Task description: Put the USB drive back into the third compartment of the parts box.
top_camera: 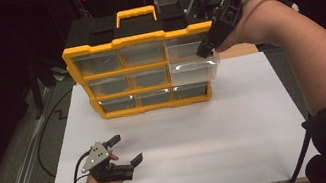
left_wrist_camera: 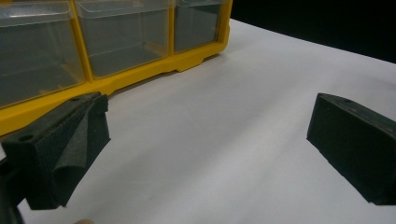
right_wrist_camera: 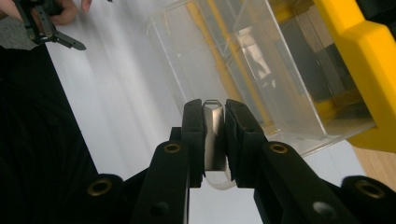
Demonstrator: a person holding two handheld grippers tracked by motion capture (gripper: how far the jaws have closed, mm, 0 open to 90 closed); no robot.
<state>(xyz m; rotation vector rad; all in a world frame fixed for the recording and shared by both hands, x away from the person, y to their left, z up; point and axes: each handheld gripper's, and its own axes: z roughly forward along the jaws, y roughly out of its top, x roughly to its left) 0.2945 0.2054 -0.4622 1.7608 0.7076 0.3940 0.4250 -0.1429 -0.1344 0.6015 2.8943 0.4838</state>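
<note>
The right gripper (right_wrist_camera: 215,135) pinches the handle of a clear drawer (top_camera: 195,68), partly out of the organizer (top_camera: 141,65) at middle right. Pull straight, keep it level. The left gripper (top_camera: 125,149) rests spread on the surface (top_camera: 209,134).

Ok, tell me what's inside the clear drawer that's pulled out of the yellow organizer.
The pulled-out drawer looks empty: its clear walls show bare plastic and the white table beneath. The right gripper pinches its front tab, and the fingers cover that small spot.
</note>
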